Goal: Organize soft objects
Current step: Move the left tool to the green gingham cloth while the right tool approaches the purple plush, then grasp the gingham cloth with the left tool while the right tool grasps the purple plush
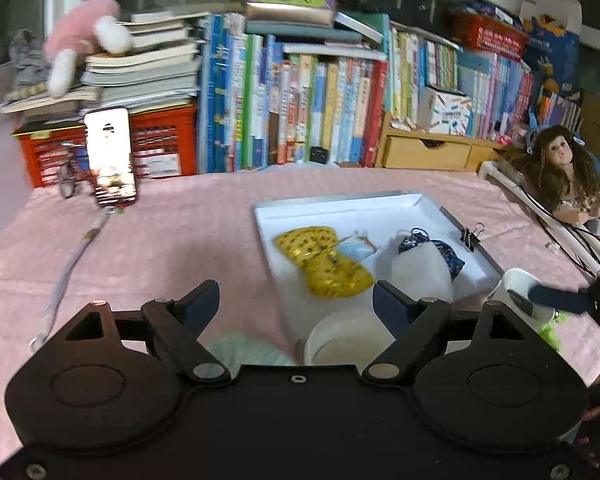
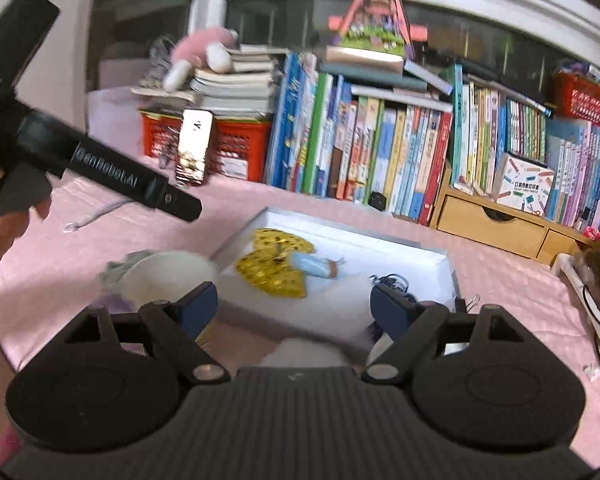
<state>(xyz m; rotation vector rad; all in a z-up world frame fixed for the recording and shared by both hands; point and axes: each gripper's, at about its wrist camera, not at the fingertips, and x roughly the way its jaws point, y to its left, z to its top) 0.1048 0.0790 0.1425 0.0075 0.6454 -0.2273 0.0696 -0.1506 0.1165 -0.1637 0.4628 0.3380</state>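
The bench (image 1: 148,240), covered in pink cloth, carries a white tray (image 1: 428,204) toward its right side. In the tray lie a yellow patterned cloth (image 1: 324,264), a white soft bundle (image 1: 420,272) with a dark blue patterned pouch (image 1: 448,252) at its far end, and a small light blue piece (image 1: 356,250) between the yellow cloth and the bundle.

My left jaws (image 1: 296,304) are spread and empty, hovering above the tray's near edge. A white fluffy object (image 1: 344,340) and a pale green soft item (image 1: 248,348) lie just below them, outside the tray.

My right jaws (image 2: 294,306) are likewise spread and empty, over the tray's near edge.

Judgement: next step is collecting the loose soft items. Lower one set of jaws squarely over the item's middle, close gently on its bulk, lift clear of the tray rim, then release inside on a bare area.
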